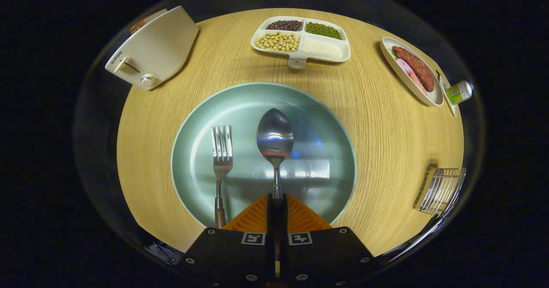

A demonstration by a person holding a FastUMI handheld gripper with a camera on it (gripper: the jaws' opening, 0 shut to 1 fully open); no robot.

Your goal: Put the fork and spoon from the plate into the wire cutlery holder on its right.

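Gripper view: tongs [277,202] clamped on spoon [275,139].

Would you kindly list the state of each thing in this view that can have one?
Gripper: shut on the spoon's handle.
Spoon: on the plate, bowl pointing away, handle between the fingers.
Fork: lying flat on the plate, left of the spoon, not held.
Plate: on the table, both utensils on it.
Wire cutlery holder: right of the plate, contents hard to tell.

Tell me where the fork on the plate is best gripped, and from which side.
Grip the fork low on its narrow handle, near the plate's rim, coming from above with jaws across it. It lies flat, tines pointing away, beside the spoon, whose handle the gripper is shut on.
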